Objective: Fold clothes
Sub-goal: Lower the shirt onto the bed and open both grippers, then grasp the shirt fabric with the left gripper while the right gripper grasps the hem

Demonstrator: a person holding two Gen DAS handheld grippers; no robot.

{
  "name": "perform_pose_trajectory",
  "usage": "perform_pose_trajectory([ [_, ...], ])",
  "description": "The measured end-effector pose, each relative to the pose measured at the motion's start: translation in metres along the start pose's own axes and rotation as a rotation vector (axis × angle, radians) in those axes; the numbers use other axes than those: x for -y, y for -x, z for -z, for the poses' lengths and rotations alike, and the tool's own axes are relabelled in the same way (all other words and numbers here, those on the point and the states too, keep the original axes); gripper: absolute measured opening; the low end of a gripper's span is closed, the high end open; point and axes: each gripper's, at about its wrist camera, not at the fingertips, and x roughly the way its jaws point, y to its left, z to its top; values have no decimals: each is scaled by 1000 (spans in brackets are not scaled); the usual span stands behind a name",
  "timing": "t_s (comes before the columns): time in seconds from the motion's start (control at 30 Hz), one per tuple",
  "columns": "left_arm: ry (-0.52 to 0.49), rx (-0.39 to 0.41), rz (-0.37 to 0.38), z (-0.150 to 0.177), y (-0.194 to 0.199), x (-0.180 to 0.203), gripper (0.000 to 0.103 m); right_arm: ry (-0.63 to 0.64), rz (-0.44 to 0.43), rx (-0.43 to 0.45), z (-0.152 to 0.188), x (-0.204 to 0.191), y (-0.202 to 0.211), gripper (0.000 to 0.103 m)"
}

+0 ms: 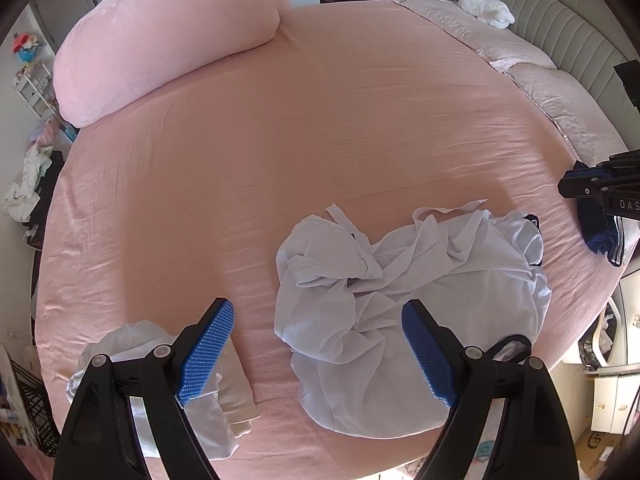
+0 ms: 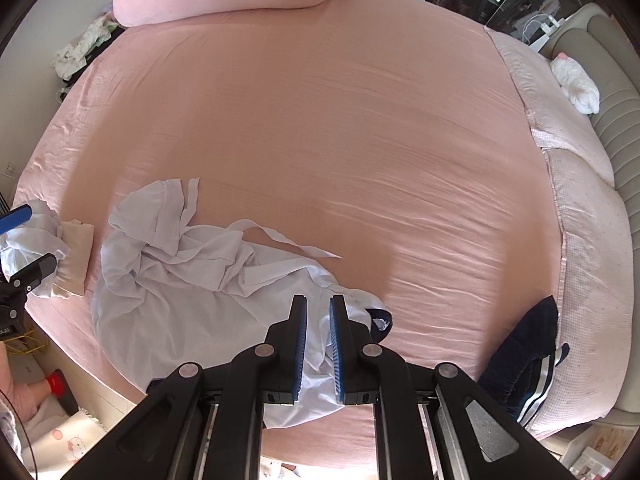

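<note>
A crumpled white garment [image 1: 400, 280] [image 2: 180, 280] with loose straps and navy trim lies on the pink bed sheet [image 1: 300, 140] [image 2: 340, 120] near the front edge. My left gripper [image 1: 318, 306] hangs open and wide above the garment's left half, with nothing between its fingers. Its left finger is over a folded pile of white and cream cloth [image 1: 240, 380] [image 2: 76, 256]. My right gripper [image 2: 318, 304] points down over the garment's right end. Its jaws stand a narrow gap apart and the cloth shows through the gap. In the left wrist view its tips [image 1: 570, 184] carry nothing.
A navy garment with white stripes [image 2: 524, 356] [image 1: 600, 236] lies at the bed's right edge. A pink bolster [image 1: 168, 40] is at the far left, with pink pillows [image 2: 580, 208] and a grey headboard [image 1: 560, 12] on the right. Clothes are heaped on the floor [image 1: 28, 184].
</note>
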Motion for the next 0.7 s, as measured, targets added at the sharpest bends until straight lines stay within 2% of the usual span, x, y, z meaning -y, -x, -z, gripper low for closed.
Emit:
perform_pose_trajectory([
  [0.03, -5, -9, 4, 0, -6, 0, 86, -4, -21, -5, 0, 0, -6, 18],
  [0.1, -18, -25, 14, 1, -18, 1, 86, -11, -62, -16, 1, -2, -19, 34],
  [0.13, -25, -33, 18, 2, -24, 1, 86, -12, -84, -18, 0, -2, -25, 36],
  [0.3, -54, -66, 49, 4, -54, 4, 86, -56, -204, -56, -2, -5, -62, 37],
  [0.4, -51, -96, 59, 4, -73, 6, 86, -54, -219, -64, -1, -11, -83, 37],
  [0.5, -24, -111, 91, 3, -89, 4, 86, -70, -279, -76, 0, -15, -102, 37],
  [0.6, -15, -70, 61, 1, -95, 2, 86, -74, -303, -65, 2, -20, -117, 41],
  [0.7, -72, -15, 27, 2, -95, 9, 86, -73, -322, -42, 3, -23, -130, 48],
])
